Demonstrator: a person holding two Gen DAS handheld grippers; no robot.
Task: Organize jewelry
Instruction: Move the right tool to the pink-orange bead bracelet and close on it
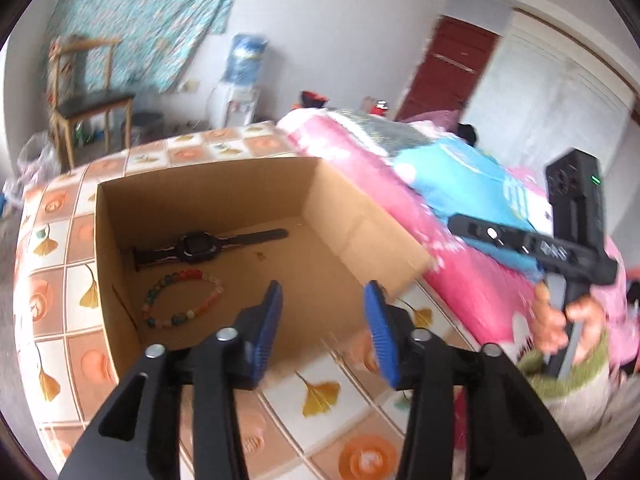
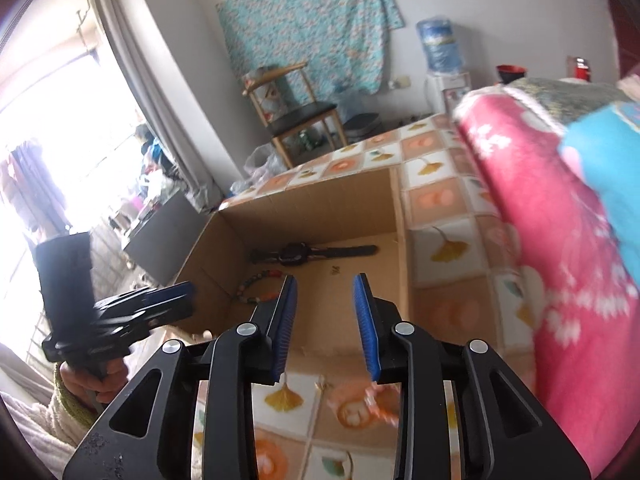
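Both the left gripper [image 1: 323,300] and right gripper [image 2: 325,294] hang part-open and empty above the cardboard box [image 1: 208,184]. The watch [image 1: 200,245] and bead bracelet [image 1: 182,298] already lie inside, the watch's strap running along the far wall. Placing looks done; next, probably, another piece to fetch.

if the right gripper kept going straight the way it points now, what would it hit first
Probably the bare floor of the cardboard box. The right gripper is open and empty, aimed down over the near wall, right of the bead bracelet and short of the watch. Depth is uncertain.
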